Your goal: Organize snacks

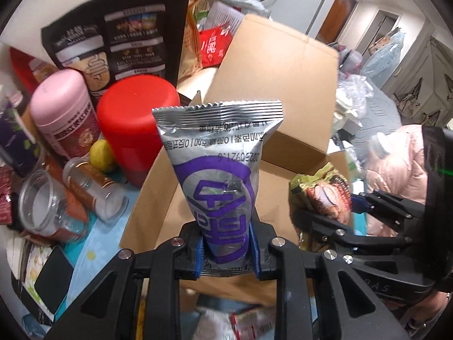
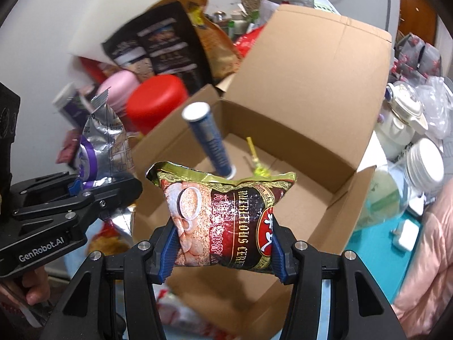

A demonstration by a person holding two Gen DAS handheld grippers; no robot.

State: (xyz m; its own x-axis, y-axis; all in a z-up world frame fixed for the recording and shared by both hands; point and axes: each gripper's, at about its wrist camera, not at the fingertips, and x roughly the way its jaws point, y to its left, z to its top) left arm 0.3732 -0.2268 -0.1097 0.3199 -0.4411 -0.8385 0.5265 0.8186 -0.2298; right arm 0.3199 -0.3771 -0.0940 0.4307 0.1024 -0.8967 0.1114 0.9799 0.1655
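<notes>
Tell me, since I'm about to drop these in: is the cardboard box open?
Open. In the right wrist view the cardboard box has its flaps up, showing its floor, a leaning blue tube and a small yellow-green item inside.

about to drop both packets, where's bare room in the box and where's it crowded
Bare cardboard floor lies on the box's right side, bordered by the right wall and back flap. Its middle holds a blue tube and a yellow-green wrapper. Left of the box is crowded: red canister, pink canister, jars.
</notes>
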